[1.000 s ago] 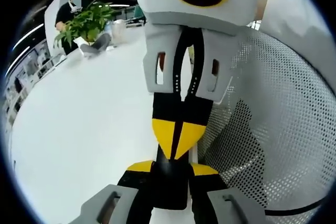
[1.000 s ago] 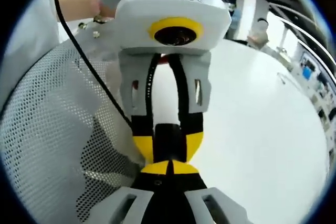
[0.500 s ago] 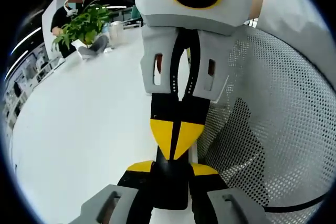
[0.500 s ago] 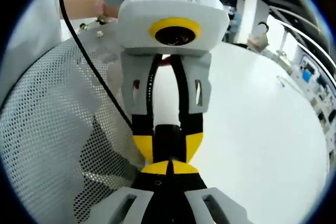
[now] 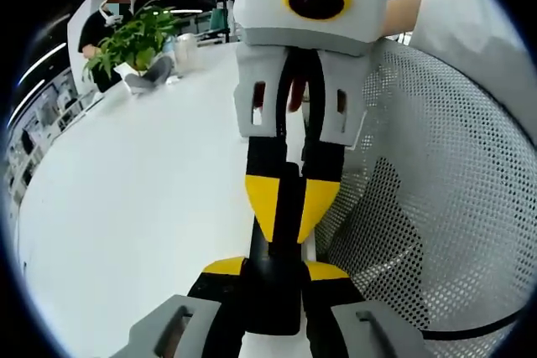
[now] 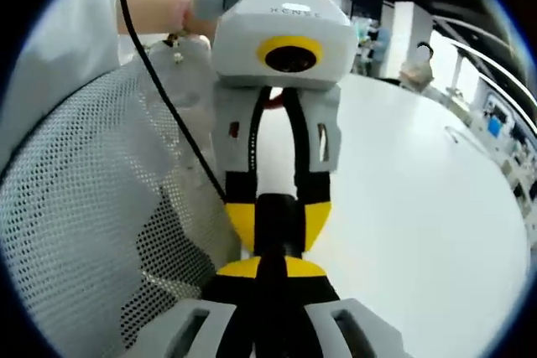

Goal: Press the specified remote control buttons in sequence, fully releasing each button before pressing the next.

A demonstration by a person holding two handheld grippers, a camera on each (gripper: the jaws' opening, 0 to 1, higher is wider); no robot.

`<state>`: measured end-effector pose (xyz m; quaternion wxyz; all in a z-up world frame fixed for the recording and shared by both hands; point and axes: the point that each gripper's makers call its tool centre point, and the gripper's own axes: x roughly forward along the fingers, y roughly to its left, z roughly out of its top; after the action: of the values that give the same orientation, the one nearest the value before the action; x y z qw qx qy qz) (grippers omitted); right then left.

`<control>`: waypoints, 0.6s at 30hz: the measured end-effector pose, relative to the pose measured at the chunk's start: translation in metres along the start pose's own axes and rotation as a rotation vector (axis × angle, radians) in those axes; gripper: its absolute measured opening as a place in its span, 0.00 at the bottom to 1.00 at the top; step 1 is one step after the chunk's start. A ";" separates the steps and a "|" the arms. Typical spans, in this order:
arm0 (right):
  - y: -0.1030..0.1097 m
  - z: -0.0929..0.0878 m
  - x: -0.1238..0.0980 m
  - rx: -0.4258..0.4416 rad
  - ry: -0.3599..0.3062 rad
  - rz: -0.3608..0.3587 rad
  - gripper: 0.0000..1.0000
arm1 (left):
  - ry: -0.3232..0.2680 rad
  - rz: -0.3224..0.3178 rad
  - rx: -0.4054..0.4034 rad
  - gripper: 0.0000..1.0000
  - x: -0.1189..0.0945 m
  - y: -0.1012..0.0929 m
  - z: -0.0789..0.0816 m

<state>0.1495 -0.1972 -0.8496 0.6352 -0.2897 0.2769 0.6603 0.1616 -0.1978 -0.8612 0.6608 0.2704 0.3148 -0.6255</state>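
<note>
In the left gripper view, the left claw (image 5: pixel 275 267) rises from the bottom edge. Its yellow-tipped jaws pinch the near end of a slim black remote control (image 5: pixel 273 295). The remote runs straight away from the camera, above the white desk (image 5: pixel 126 207).

Just beyond, the right claw (image 5: pixel 285 203) points back toward the camera, meeting the left claw tip to tip. Its yellow tips stand a little apart, with the far end of the remote between them. Whether they actually press on it cannot be told.

The right gripper view gives the mirror of this. The right claw sits at the bottom with a narrow dark gap between its tips. The black remote runs on from there into the left claw, whose jaws are clamped on its sides.

A white perforated chair back (image 5: pixel 445 207) stands close beside both claws, at the desk's edge. A thin black cable (image 6: pixel 164 102) crosses in front of it in the right gripper view.

Behind the left gripper's body, a hand (image 6: pixel 189 14) holds that tool, with a white sleeve (image 6: pixel 59 56) beside it.

Far across the desk stands a green potted plant (image 5: pixel 134 35), and a seated person (image 5: pixel 105 18) is just behind it.
</note>
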 end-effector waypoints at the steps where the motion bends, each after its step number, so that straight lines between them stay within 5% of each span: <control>1: -0.001 -0.001 -0.001 -0.005 0.006 -0.004 0.08 | 0.002 0.000 0.001 0.25 0.000 0.000 0.000; 18: -0.008 -0.019 -0.015 0.050 0.027 -0.008 0.16 | 0.018 0.001 0.018 0.25 0.000 0.000 -0.001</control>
<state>0.1583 -0.2206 -0.8516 0.6410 -0.2837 0.3010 0.6465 0.1612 -0.1970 -0.8617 0.6556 0.2821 0.3150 -0.6256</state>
